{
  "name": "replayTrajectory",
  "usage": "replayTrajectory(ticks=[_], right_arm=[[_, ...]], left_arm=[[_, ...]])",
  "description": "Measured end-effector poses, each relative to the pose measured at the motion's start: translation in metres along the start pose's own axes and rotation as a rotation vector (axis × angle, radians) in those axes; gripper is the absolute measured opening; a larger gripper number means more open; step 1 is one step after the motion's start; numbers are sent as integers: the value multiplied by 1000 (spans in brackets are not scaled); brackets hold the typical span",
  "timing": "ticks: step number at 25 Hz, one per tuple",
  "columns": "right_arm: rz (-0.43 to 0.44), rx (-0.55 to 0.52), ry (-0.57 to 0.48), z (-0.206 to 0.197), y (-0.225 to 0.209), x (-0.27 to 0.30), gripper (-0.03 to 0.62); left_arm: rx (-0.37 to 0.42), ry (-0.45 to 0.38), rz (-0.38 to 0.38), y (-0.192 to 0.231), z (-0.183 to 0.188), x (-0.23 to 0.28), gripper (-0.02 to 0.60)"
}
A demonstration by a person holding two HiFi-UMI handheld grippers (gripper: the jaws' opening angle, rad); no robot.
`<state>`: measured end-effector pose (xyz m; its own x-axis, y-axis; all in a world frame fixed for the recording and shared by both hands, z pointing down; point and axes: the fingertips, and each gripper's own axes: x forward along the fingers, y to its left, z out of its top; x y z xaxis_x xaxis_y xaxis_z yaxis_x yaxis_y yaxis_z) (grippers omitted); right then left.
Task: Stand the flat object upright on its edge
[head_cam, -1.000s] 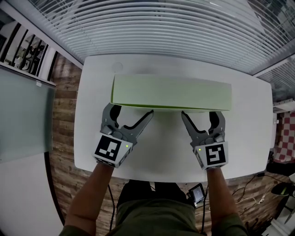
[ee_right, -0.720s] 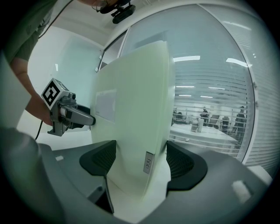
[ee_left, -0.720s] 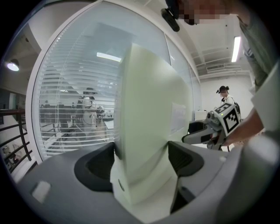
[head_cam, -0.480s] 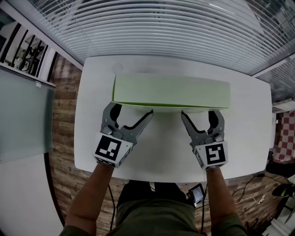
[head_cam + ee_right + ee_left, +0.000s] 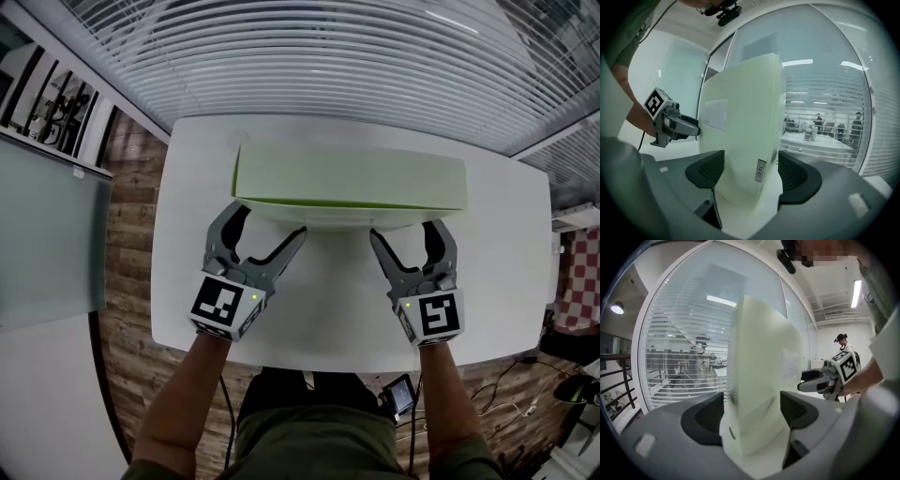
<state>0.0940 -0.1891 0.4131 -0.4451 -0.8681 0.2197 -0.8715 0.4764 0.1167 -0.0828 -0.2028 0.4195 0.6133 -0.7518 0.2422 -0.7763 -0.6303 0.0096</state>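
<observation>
A long, pale green flat box (image 5: 347, 176) lies across the far half of the white table (image 5: 319, 309), its near long edge raised with a shadow under it. My left gripper (image 5: 268, 223) is at its left end and my right gripper (image 5: 407, 234) at its right end. In the left gripper view the box (image 5: 757, 380) fills the gap between the dark pads (image 5: 707, 420), as it does in the right gripper view, where the box (image 5: 740, 140) shows a small label on its narrow edge. Each view also shows the other gripper (image 5: 829, 378) (image 5: 670, 126) off to the side.
White window blinds (image 5: 309, 56) run just behind the table's far edge. Wooden floor (image 5: 127, 234) and a glass partition (image 5: 47, 234) lie to the left. A small device with cables (image 5: 403, 394) sits on the floor by the table's near edge.
The box has shifted slightly away from me and its near edge has risen, so a shadow shows beneath it. Both grippers have moved slightly forward with it.
</observation>
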Motion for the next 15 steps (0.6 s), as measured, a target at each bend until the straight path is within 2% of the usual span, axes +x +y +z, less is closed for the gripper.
replayTrajectory(ticks=[11, 15], right_arm=[[0, 28, -2, 3, -7, -19, 341], [15, 10, 3, 11, -6, -28, 341]], left_arm=[[-16, -3, 31, 2, 10, -10, 373], [-33, 6, 55, 1, 8, -23, 347]])
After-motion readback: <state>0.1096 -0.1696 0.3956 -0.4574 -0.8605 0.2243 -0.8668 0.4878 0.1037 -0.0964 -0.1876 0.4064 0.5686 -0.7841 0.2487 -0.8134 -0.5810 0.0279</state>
